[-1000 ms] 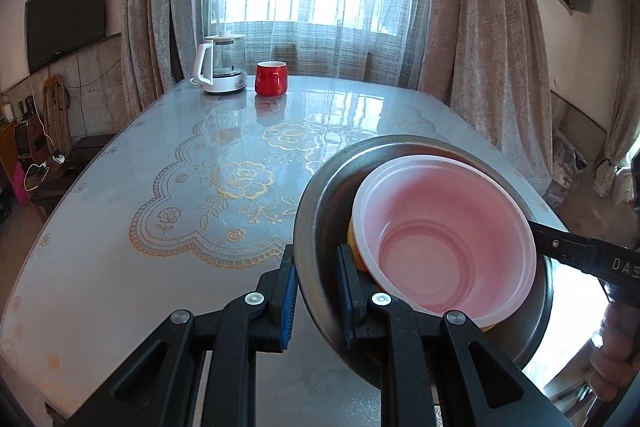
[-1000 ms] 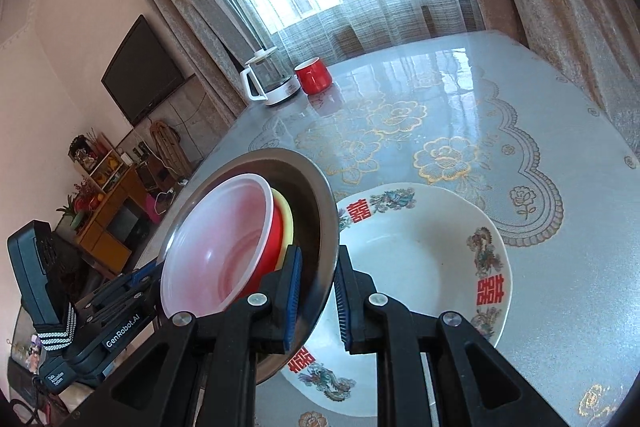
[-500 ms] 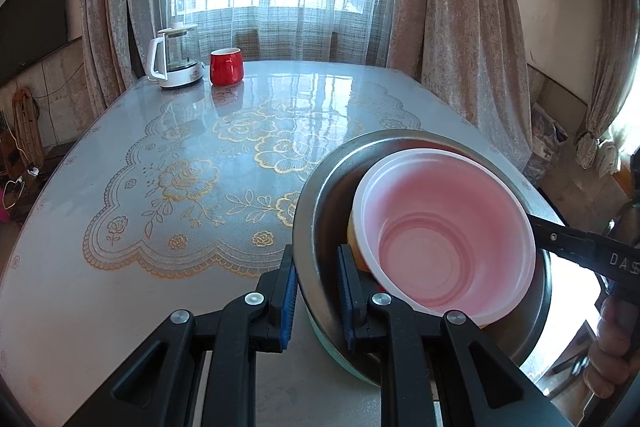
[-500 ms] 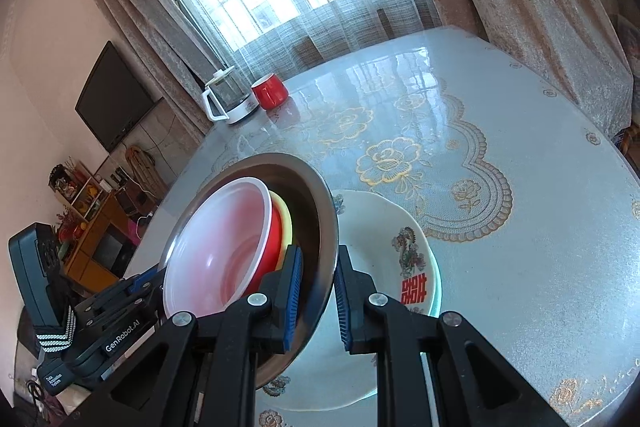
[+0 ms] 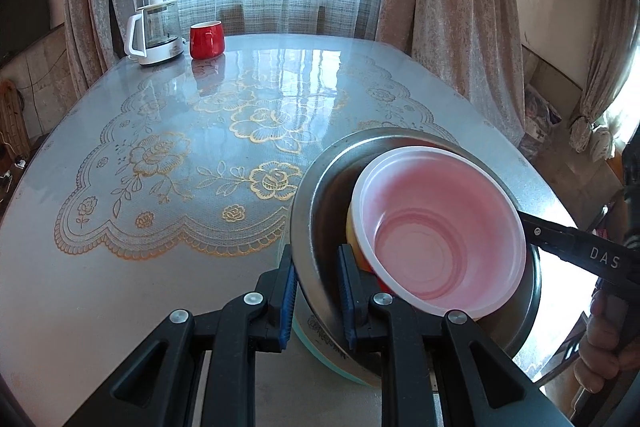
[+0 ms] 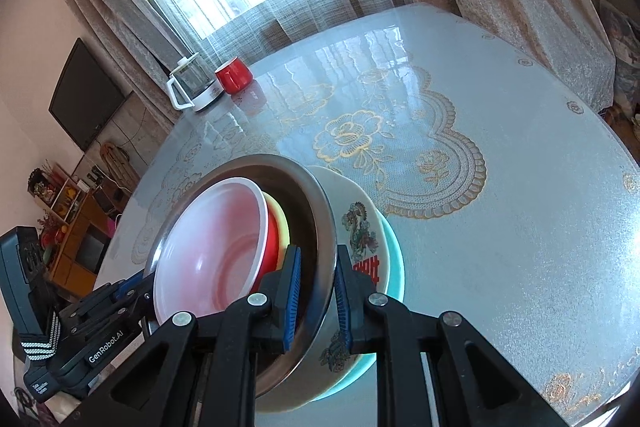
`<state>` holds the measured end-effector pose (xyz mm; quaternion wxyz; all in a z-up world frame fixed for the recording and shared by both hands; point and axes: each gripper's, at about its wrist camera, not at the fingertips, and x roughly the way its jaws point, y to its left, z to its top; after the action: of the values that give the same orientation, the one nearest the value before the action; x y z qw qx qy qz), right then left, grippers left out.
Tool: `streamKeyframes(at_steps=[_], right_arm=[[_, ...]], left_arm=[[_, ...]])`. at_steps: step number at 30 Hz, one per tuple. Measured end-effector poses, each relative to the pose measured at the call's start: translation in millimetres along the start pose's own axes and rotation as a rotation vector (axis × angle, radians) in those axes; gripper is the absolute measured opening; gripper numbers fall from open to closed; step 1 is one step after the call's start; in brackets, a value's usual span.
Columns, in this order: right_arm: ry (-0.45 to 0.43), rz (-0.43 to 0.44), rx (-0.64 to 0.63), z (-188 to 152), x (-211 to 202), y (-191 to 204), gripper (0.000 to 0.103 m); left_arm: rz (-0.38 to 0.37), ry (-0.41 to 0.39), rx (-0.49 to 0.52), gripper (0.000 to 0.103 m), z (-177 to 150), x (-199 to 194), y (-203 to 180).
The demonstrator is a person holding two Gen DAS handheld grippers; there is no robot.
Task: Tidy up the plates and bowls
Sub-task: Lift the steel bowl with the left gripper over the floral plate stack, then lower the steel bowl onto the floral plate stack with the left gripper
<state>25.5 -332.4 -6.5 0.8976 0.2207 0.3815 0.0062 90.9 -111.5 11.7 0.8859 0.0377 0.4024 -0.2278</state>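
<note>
Lowered since a second ago: steel bowl (image 6: 320,227), pink bowl (image 5: 440,235) nested inside, now over the patterned plate (image 6: 360,223) near the tabletop (image 5: 160,291) edge. Both grippers (image 5: 316,291) (image 6: 316,295) clamped on opposite rims. Best kept level, centred, released together.

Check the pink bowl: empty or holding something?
Empty. The pink bowl shows a bare bottom in both wrist views; it sits nested in the steel basin.

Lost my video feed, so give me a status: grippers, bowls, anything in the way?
Left gripper and right gripper clamped on steel bowl rim. Translucent pink bowl nested inside. Patterned white plate directly below. No obstruction.
</note>
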Motion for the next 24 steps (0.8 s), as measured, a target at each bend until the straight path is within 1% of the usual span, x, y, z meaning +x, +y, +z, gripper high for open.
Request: streamKeyframes(at_steps=[6,8,11,13,15,19,24], right_arm=[[-0.006,-0.023,0.007,1,2,-5,0.017],[0.01,-0.04,-0.001,1,5,-5,0.016],[0.009,-0.059,-0.02,-1,9,-1,0.015],[0.005,-0.071,-0.029,-2,10,1,0.015],[0.002,-0.069,-0.03,-3,11,0,0.015],[0.0,-0.062,-0.028,-2,11,-1,0.014],[-0.007,-0.049,-0.025,-3,10,-3,0.014]], left_arm=[[-0.013,0.012,-0.003,0.02,1,6,-3],[-0.022,0.021,-0.008,0.021,2,8,-2],[-0.014,0.021,-0.012,0.021,2,9,-1],[0.004,0.011,0.005,0.021,1,9,-4],[0.02,0.003,0.018,0.021,-1,10,-6],[0.013,0.004,0.008,0.021,0,11,-4],[0.022,-0.003,0.008,0.021,-2,11,-4]])
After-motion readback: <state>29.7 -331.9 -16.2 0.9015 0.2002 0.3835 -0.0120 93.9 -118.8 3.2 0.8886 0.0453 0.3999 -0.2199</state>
